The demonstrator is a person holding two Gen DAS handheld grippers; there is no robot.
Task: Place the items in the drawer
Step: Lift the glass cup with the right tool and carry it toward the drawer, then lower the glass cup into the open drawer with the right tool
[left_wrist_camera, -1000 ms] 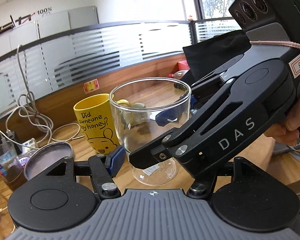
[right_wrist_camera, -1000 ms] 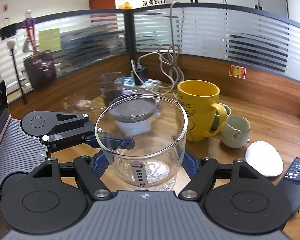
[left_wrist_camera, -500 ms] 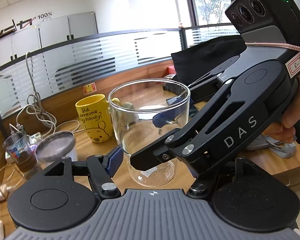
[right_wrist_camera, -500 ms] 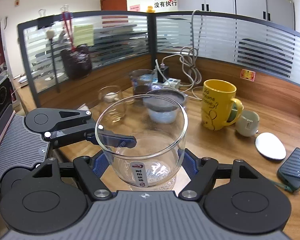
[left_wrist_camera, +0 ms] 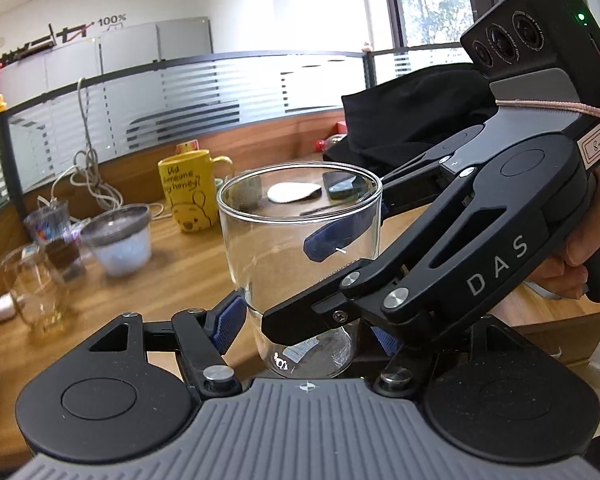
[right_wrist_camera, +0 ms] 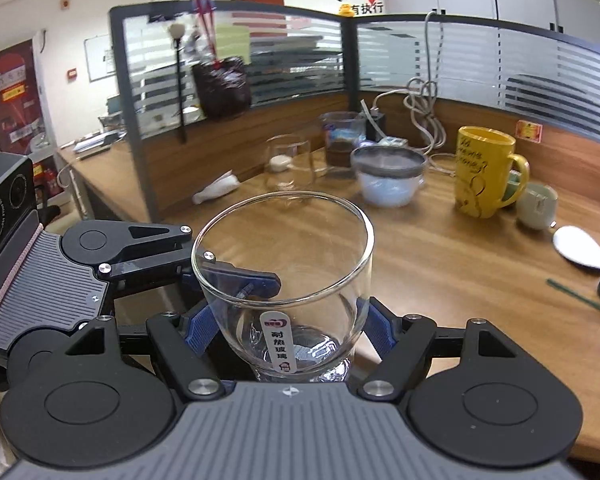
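Observation:
A clear glass cup point(left_wrist_camera: 300, 248) with a white label point(right_wrist_camera: 280, 344) is held in the air above the wooden desk point(right_wrist_camera: 440, 264), near its front edge. My left gripper point(left_wrist_camera: 306, 332) is shut on the cup's lower part, a blue pad point(left_wrist_camera: 228, 320) on each side. My right gripper point(right_wrist_camera: 288, 326) is shut on the same cup, crossing the left one at roughly a right angle. In the left wrist view one right finger point(left_wrist_camera: 300, 320) passes in front of the cup and the other shows through the glass. A hand point(left_wrist_camera: 580, 256) holds the right gripper's grip. No drawer is in view.
On the desk behind stand a yellow mug point(right_wrist_camera: 484, 172), a small green cup point(right_wrist_camera: 538, 204), a white bowl with a strainer point(right_wrist_camera: 388, 176), an empty glass point(right_wrist_camera: 290, 164) and a beaker point(right_wrist_camera: 342, 136). A white lid point(right_wrist_camera: 580, 246), a phone point(left_wrist_camera: 342, 186) and black cloth point(left_wrist_camera: 412, 120) lie to the right.
Both grippers, still shut on the cup, have drawn it back from the yellow mug toward the desk's front edge; the desk objects now look smaller and farther.

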